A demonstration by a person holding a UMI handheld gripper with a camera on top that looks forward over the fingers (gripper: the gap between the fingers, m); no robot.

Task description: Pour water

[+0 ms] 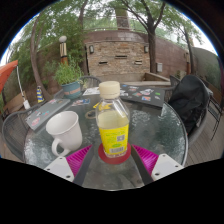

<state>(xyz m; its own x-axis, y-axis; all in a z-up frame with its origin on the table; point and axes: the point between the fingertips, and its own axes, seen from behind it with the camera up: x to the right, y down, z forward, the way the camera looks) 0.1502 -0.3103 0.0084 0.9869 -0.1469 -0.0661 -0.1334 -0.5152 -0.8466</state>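
1. Showing the gripper view, lower centre: your gripper [112, 158] has its two fingers closed against the sides of a clear bottle [113, 125], one pink pad [79, 156] on each flank. The bottle stands upright, with a yellow label and a pale cap [109, 89] in place.
2. Left of centre: a white mug [64, 132] sits on the round glass table [160, 125], just beside the bottle on its left, handle toward the bottle. You cannot see into it, so whether it holds water cannot be told.
3. Right of frame: a dark bag [187, 100] rests by the table's far edge; magazines [147, 96] lie beyond the bottle.
4. Progress, as a judgement: the bottle is grasped but untilted and capped, so nothing appears poured. Uncapping, moving over the mug and tipping remain.
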